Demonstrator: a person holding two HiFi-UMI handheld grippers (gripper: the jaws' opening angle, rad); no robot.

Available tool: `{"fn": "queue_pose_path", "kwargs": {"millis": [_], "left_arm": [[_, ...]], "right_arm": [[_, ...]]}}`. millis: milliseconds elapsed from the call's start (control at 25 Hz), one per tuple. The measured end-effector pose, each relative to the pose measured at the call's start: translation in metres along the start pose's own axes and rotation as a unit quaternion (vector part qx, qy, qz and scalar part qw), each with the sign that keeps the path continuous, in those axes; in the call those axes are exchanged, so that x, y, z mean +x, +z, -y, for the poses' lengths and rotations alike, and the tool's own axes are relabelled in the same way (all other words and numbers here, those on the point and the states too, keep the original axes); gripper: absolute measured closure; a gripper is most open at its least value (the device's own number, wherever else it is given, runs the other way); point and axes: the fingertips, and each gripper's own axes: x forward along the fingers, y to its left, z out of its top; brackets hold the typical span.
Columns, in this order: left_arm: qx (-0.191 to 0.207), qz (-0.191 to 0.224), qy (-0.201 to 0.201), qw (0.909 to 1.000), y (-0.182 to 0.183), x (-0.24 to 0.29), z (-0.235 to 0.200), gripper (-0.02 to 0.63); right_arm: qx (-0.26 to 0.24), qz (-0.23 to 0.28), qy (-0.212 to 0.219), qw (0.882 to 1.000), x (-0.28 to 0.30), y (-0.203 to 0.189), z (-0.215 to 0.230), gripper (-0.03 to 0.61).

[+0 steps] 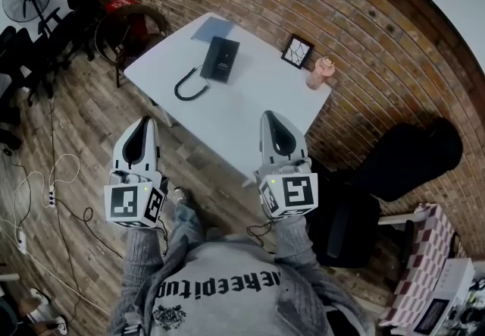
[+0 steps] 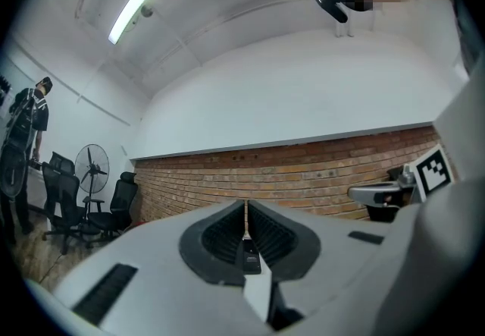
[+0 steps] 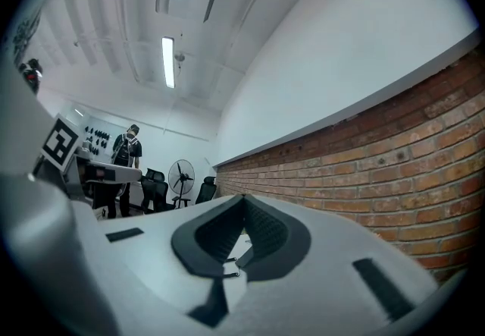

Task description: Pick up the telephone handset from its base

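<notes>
Progress is nil: the telephone (image 1: 220, 60) sits untouched on the far part of the white worktop (image 1: 227, 116), handset apparently on its base, though I cannot separate the two. Its long axis runs away from the person, far end tilted slightly right, with the coiled cord (image 1: 189, 89) trailing from the near end. The left tool (image 1: 146, 124) and right tool (image 1: 270, 117) are each pressed together and empty, well apart from it. Reaching, opening, gripping and lifting remain.

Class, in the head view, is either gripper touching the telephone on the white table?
No: the left gripper and the right gripper both hover near the person, apart from the telephone farther up the table.
</notes>
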Motion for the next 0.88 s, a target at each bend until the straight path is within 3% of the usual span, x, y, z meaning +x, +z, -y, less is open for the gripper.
{"fn": "queue_pose_path", "kwargs": {"millis": [880], "left_arm": [[-0.01, -0.015, -0.045, 0.9988, -0.032, 0.166, -0.134, 0.6]], "right_arm": [[-0.003, -0.008, -0.053, 0.999, 0.197, -0.025, -0.001, 0.572]]}}
